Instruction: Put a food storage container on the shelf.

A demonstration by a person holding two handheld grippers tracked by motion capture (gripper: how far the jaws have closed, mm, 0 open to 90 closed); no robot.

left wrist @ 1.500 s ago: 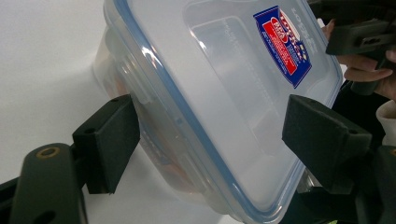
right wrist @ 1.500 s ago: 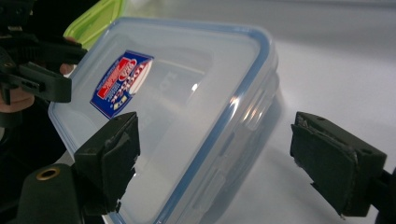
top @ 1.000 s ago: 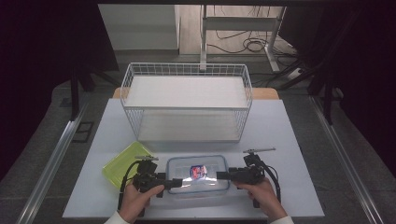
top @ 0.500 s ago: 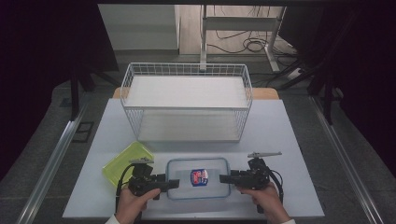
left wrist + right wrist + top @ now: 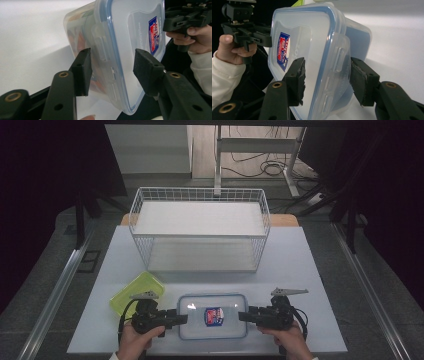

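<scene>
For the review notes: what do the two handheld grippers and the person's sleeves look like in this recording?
Both the left gripper and the right gripper are matt black, with blocky bodies and brass-coloured rivets on the arms of their flat, black-padded jaws. A grey three-cornered plate sits on top of each, and a black cable loops behind. The sleeves are off-white knit with ribbed cuffs.

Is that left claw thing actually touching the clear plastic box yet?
Cannot tell. In the left gripper view the left gripper has just been closing around the box's end latch; one finger looks against it, the other finger seems apart, but neither is plain.
</scene>
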